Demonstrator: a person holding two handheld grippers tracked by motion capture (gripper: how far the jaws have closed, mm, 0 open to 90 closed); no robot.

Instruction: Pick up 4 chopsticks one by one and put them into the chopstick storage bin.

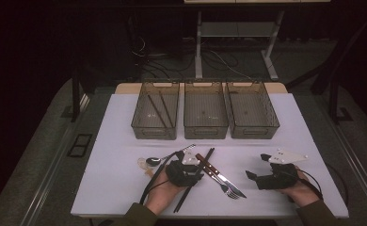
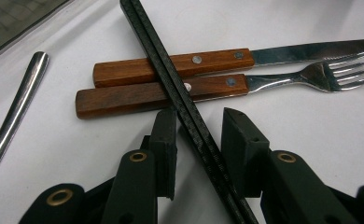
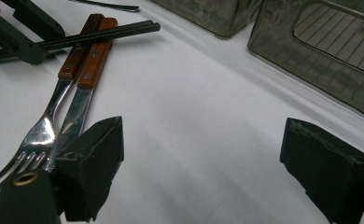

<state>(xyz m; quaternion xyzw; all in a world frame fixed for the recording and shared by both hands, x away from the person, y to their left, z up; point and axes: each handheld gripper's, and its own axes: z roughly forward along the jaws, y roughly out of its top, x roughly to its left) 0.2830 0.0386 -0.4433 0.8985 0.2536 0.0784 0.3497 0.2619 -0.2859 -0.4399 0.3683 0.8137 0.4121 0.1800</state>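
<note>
Chopsticks (image 2: 189, 112) run partly hidden beneath the left hand-held gripper (image 2: 199, 140).

Three bins stand side by side along the far part of the table (image 1: 106, 188): the left bin (image 1: 155, 113), the middle bin (image 1: 205, 112) and the right bin (image 1: 253, 112). Two sticks (image 1: 160, 109) lie in the left bin. Nearer the person, a knife (image 1: 218, 174) and a fork (image 1: 214, 178) lie side by side, and a pair of chopsticks (image 2: 180, 88) lies across their handles. A spoon (image 1: 172, 154) lies to their left. The left gripper (image 2: 199, 140) straddles the chopsticks; the right gripper (image 1: 253, 175) rests to the right of the cutlery.
</note>
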